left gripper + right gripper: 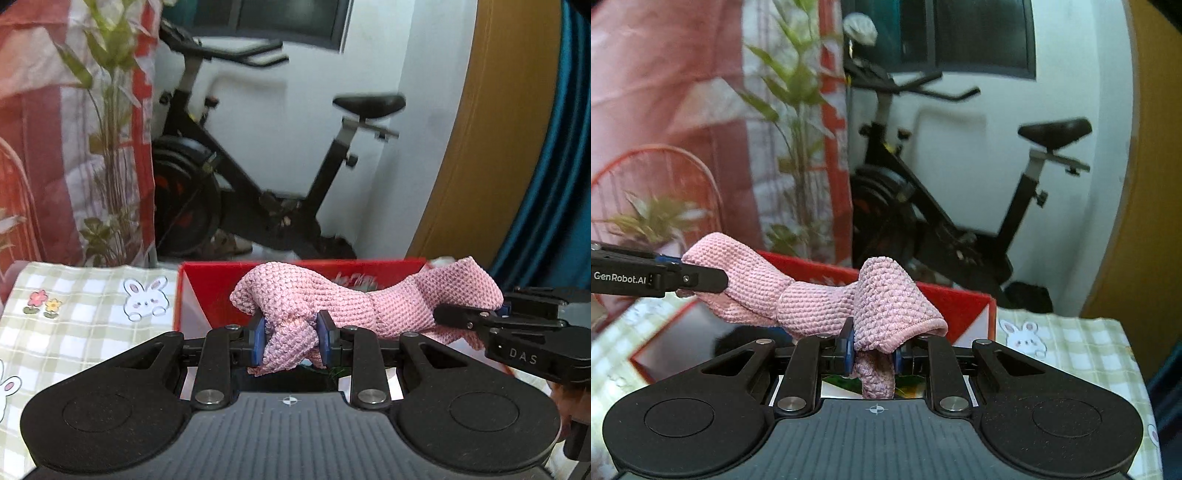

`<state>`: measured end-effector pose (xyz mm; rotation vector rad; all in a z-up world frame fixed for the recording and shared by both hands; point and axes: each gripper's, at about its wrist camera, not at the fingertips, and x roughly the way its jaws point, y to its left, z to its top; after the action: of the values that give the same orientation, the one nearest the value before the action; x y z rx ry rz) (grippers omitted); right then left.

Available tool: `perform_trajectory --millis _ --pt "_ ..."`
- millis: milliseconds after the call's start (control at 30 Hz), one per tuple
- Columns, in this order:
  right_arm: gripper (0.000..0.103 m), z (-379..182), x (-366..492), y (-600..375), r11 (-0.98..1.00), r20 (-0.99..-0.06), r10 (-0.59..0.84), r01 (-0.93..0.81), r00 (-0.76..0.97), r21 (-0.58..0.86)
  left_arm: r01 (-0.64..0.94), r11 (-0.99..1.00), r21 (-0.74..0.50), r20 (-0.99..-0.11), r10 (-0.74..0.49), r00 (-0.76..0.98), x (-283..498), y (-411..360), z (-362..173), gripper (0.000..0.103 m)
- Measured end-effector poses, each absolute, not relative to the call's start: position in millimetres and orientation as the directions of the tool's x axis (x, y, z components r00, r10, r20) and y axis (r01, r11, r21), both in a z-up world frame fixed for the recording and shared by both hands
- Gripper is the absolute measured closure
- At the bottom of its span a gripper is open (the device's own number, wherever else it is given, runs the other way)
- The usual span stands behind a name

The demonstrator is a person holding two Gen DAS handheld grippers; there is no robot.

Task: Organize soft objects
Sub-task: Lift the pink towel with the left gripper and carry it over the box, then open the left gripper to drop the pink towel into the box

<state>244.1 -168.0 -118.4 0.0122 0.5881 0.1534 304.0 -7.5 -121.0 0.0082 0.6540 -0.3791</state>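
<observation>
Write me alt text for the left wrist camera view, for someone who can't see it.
The left gripper pinches one end of a pink knitted cloth, while the right gripper holds the other end, stretching it above a red box. The box sits on a checked tablecloth with bunny prints; an exercise bike stands behind.

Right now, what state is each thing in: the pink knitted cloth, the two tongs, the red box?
Pink knitted cloth: lifted, bunched, stretched between both tongs above the box.
Left tongs: shut on one end of the cloth.
Right tongs: shut on the other end.
Red box: open, on the checked tablecloth.
</observation>
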Motion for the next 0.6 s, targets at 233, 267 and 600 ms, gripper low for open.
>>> perform_trajectory --millis 233,267,600 --pt "0.086 -155 277 -161 0.985 -0.673 0.171 -0.143 0.72 0.098 0.366 0.928 -0.071 -0.691 -0.311 0.652 321 -17 -150 0.073" --pt "0.086 -157 281 -159 0.985 -0.682 0.172 -0.142 0.711 0.1 0.376 0.924 -0.067 -0.703 -0.311 0.64 322 -18 -153 0.073" --pt "0.081 -165 292 -150 0.984 -0.734 0.169 -0.151 0.658 0.091 0.392 0.918 -0.063 -0.747 -0.304 0.591 327 -22 -165 0.072"
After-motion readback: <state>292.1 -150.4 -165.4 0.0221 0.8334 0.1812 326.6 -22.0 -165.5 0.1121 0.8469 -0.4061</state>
